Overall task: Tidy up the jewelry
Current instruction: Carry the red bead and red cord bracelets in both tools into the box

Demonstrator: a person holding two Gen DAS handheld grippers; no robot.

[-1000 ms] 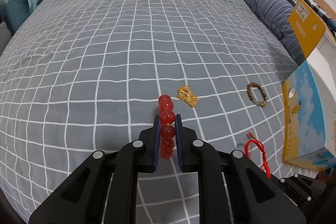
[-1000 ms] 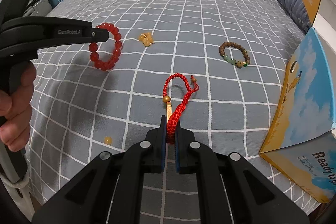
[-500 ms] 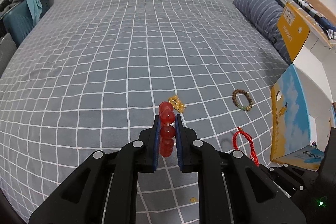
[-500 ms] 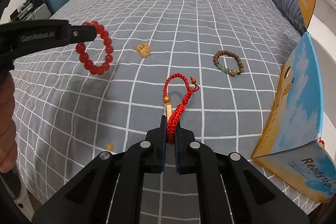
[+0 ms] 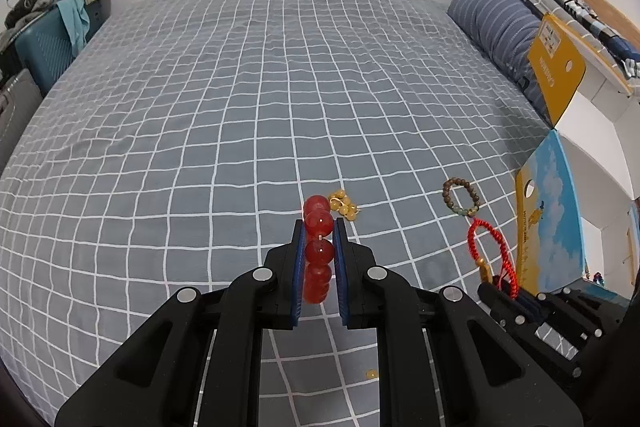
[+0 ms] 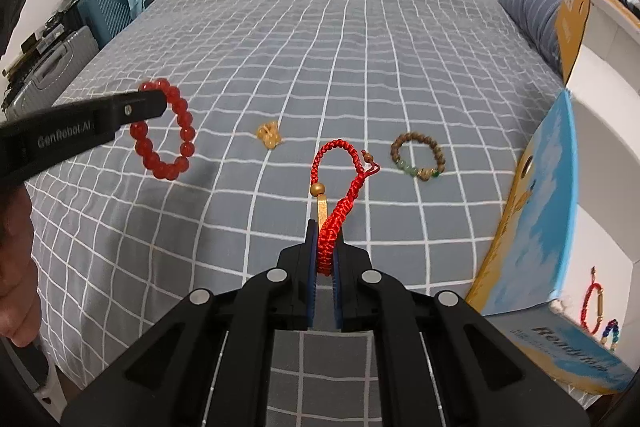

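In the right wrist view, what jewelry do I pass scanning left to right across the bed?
Red bead bracelet held in the left gripper → yellow bead cluster → red cord bracelet in the right gripper → brown bead bracelet.

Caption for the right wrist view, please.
Right gripper holds a red braided cord bracelet above the bed; left gripper lifts a red bead bracelet.
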